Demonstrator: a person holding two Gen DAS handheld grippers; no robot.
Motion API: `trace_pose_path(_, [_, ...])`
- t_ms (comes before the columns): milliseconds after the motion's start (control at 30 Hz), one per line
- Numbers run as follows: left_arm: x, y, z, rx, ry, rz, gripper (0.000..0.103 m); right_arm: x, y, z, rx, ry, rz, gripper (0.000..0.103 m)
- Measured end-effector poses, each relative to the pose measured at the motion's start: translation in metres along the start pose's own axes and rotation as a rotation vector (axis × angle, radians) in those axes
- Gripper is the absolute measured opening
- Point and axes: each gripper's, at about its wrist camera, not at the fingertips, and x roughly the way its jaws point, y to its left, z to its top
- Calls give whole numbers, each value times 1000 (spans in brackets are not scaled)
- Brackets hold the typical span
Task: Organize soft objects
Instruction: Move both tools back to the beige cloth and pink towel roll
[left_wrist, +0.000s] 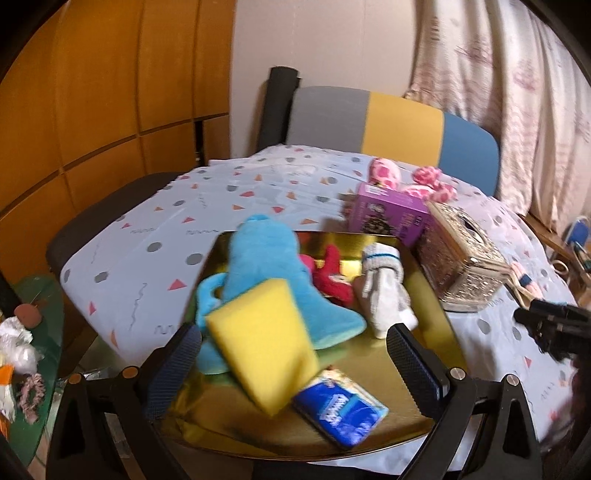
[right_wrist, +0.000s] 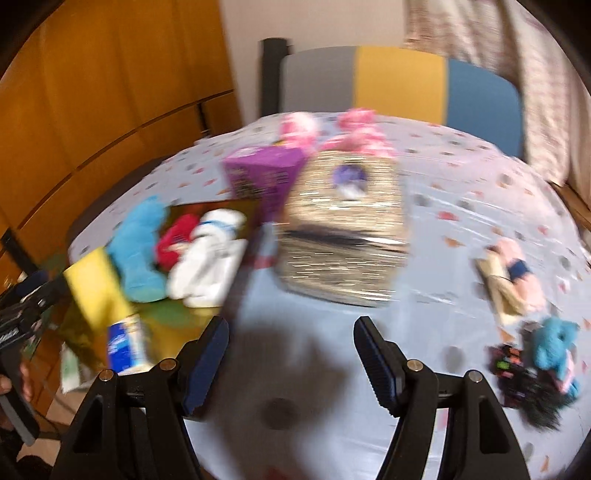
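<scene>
The left gripper (left_wrist: 295, 360) stands wide open over the near edge of a gold tray (left_wrist: 417, 354); nothing is clamped between its fingers. A yellow sponge (left_wrist: 262, 343) sits between the fingers at lower centre of the left wrist view, whether touching either pad cannot be told. Its long axis runs from the upper left down to the lower right, and its lower end overlaps a blue tissue packet (left_wrist: 341, 415).

Behind the sponge on the tray lies a blue plush toy (left_wrist: 273, 266), long axis running away toward the top of the frame, with a red plush toy (left_wrist: 334, 278) and a white sock (left_wrist: 384, 291) to its right.

The right gripper (right_wrist: 291, 356) is likewise open and holds nothing, above bare tablecloth (right_wrist: 424, 206); this view is motion-blurred.

Off the tray stand a purple box (left_wrist: 388, 216) and a glittery tissue box (left_wrist: 461, 258), touching. A pink spotted plush (left_wrist: 406, 179) lies behind them. At the right edge of the right wrist view lie a small blue plush (right_wrist: 557, 343) and a dark item, too blurred to name.

The surface carries a pale cloth with triangles and dots. A grey, yellow and blue chair back (left_wrist: 391, 125) stands beyond, with wood panelling (left_wrist: 103, 92) upper left and a patterned curtain (left_wrist: 517, 74) upper right.
</scene>
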Motion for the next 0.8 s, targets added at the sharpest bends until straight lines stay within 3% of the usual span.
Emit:
trace_pose_path(267, [-2,-48,4,122,-6,-100,101,-39,-105,3,215,-107,-204,72])
trace_pose_path(533, [-3,-108,9,238,11,-247,100,-84,-204,-18,537,-315,-436,72])
trace_pose_path(633, [-2,-136,10,312,16,-295,98,-100,-227,-31,664,-395,-460,72])
trace_pose_path(800, [11,-186,10,382,68,-411,89,-111,-247,-45,787,-439,-432,72])
